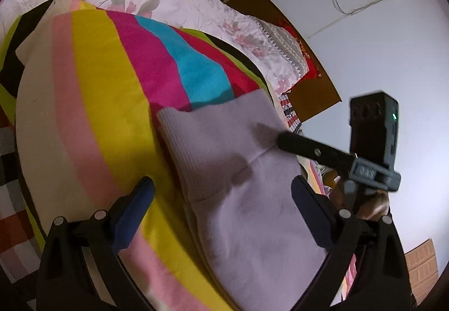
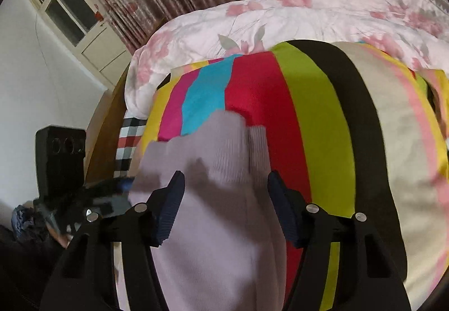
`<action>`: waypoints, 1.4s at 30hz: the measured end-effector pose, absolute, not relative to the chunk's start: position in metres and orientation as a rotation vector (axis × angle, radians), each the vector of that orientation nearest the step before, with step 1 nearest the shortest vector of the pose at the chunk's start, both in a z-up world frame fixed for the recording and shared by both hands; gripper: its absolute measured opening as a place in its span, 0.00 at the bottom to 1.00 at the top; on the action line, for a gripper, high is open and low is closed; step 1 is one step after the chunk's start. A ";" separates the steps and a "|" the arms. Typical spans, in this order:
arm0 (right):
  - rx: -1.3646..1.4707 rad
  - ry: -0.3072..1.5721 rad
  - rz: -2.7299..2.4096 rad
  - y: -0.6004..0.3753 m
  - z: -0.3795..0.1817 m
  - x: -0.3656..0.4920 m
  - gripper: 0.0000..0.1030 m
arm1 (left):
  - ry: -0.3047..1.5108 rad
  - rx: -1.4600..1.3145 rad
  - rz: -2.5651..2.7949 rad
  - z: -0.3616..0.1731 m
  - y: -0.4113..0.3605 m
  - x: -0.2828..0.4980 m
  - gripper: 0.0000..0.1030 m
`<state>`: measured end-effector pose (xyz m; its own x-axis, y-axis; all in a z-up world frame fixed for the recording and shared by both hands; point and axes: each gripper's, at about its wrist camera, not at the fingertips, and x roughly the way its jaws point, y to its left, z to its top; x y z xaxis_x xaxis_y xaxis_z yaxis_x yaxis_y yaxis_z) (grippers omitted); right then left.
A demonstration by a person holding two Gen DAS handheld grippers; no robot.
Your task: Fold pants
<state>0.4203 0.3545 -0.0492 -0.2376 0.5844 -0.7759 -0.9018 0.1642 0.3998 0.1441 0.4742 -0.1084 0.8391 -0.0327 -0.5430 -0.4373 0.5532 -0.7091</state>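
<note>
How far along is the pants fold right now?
Partly done, it seems: the lavender pants lie on the striped blanket, ribbed cuffs roughly side by side, so the legs look stacked. Nothing is in hand: left tongs and right tongs are open above the fabric. Grasping and folding lengthwise likely remain.

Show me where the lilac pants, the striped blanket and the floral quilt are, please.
lilac pants (image 1: pixel 247 198), left wrist view, flat middle of the fabric.
striped blanket (image 2: pixel 314 114), right wrist view, on the lime-green stripe.
floral quilt (image 2: pixel 322 16), right wrist view, top surface.
</note>
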 end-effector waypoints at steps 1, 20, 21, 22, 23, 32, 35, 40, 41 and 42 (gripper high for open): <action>-0.371 1.127 1.460 0.357 -0.051 0.423 0.58 | 0.544 -0.951 0.257 -0.107 0.470 0.146 0.95; -0.422 0.980 1.452 0.352 -0.036 0.399 0.21 | 0.533 -0.916 0.283 -0.106 0.468 0.151 0.16; -0.428 0.959 1.453 0.352 -0.032 0.396 0.20 | 0.527 -0.917 0.283 -0.100 0.470 0.146 0.16; -0.420 0.927 1.462 0.351 -0.025 0.392 0.20 | 0.495 -0.913 0.263 -0.089 0.469 0.139 0.15; -0.386 0.890 1.478 0.347 -0.012 0.389 0.20 | 0.463 -0.883 0.259 -0.075 0.466 0.133 0.15; -0.424 0.954 1.358 0.388 -0.061 0.402 0.18 | 0.592 -0.801 0.406 -0.101 0.483 0.157 0.22; -0.349 0.983 1.340 0.384 -0.068 0.412 0.24 | 0.582 -0.758 0.429 -0.103 0.482 0.156 0.38; -0.400 0.865 1.246 0.369 -0.039 0.395 0.60 | 0.593 -0.579 0.603 -0.073 0.469 0.150 0.85; -0.390 0.797 1.244 0.361 -0.027 0.386 0.60 | 0.583 -0.547 0.614 -0.069 0.465 0.148 0.87; -0.371 0.763 1.257 0.355 -0.021 0.380 0.60 | 0.583 -0.508 0.623 -0.065 0.462 0.149 0.87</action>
